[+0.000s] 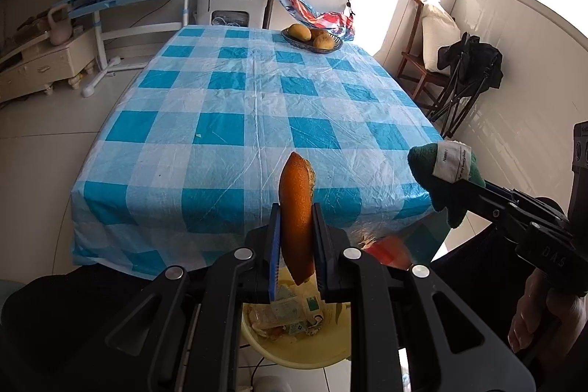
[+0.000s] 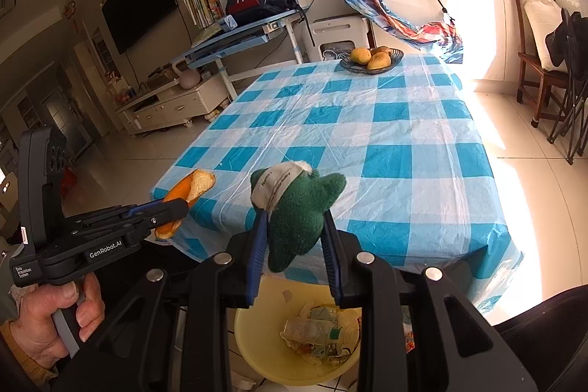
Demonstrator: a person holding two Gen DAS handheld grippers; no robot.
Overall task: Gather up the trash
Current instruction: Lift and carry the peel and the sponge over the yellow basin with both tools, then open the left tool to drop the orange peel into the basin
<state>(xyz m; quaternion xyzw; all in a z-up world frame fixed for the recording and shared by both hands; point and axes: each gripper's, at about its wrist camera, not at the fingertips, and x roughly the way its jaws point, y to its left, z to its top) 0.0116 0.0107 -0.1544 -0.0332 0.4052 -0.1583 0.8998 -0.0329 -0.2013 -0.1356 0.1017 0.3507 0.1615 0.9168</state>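
— See what the left gripper [image 1: 297, 241] has? An orange peel [image 1: 297, 208], pinched across its lower half, jaws nearly together with just the rind's thickness between the pads. Most of the peel sticks up past the fingertips.

— Looks stiff enough to stand on its own. Light as anything, I'd guess, and a bit curled, pith side turned one way. Slick on the orange face, though, so holding it flat-on between the pads seems the right place.

— And the right gripper [image 2: 294, 230]?

— Closed partway on a green plush toy [image 2: 299, 208] with a white label [image 2: 279, 182]. The jaws squeeze its lower body from both sides; the stuffing bulges above them. Soft, springy, no weight. Gripping the thick middle is safest, I'd say; a limb would slip out.

— Where's it all going?

— The yellow bin [image 2: 253, 344] sits right below both sets of jaws, under the near edge of the checked table [image 2: 386, 153]. There's already a bottle and wrappers in it. Nothing's been dropped yet; both things are held above it.

— Neither would break falling.
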